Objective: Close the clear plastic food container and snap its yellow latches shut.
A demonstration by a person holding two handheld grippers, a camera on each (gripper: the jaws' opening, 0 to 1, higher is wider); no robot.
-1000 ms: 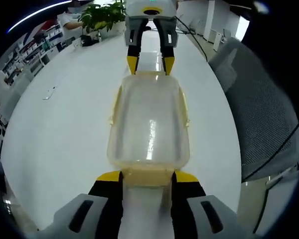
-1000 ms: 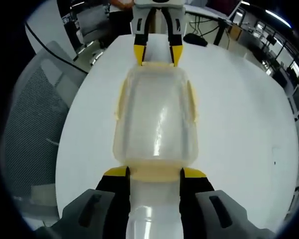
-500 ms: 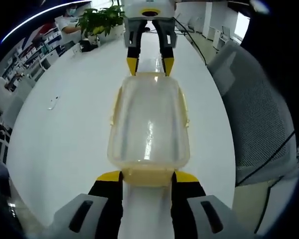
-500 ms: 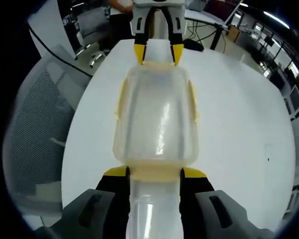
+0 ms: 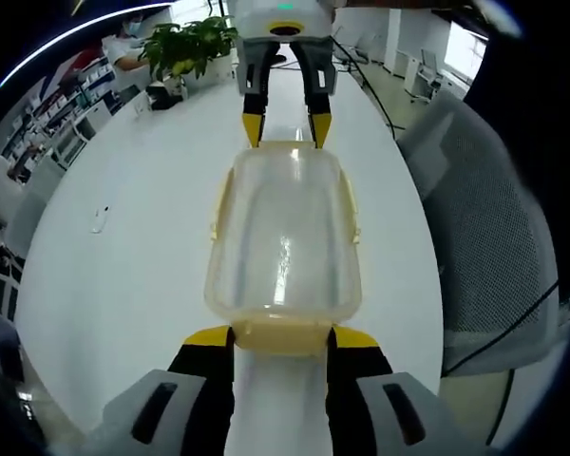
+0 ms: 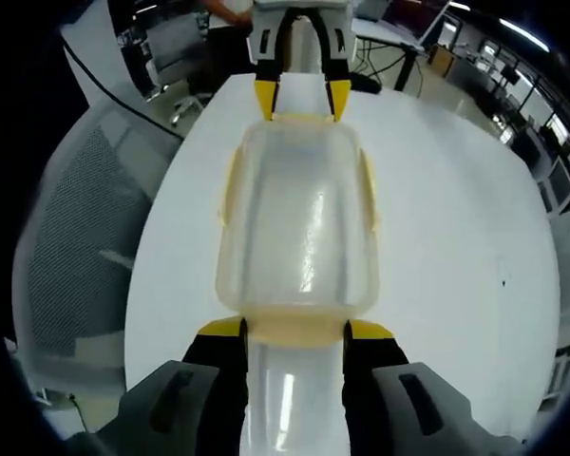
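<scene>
Left gripper view: the left tool rises from the bottom edge, its yellow-tipped jaws set on either side of the near end latch of the clear plastic food container.
Left tool state: jaws spread about as wide as the latch, one tip against each of its sides; whether they actually squeeze it cannot be told.
Container position: held between the two tools above the white table, lid seated on top, long axis running straight away from the camera.
Side latches: pale yellow tabs lie along both long edges (whether they are snapped down cannot be told).
Far end: the right tool reaches in from the top, its yellow tips at the far end latch.
Surroundings, left gripper view: a potted plant stands at the far end of the table; a grey mesh chair sits beside the table on the right.
Right gripper view: the right tool brackets the near end latch of the container in the same way, jaws apart at latch width.
Opposite end, right gripper view: the left tool meets the far end of the container.
Surroundings, right gripper view: the table extends to the right; a mesh chair is on the left.
</scene>
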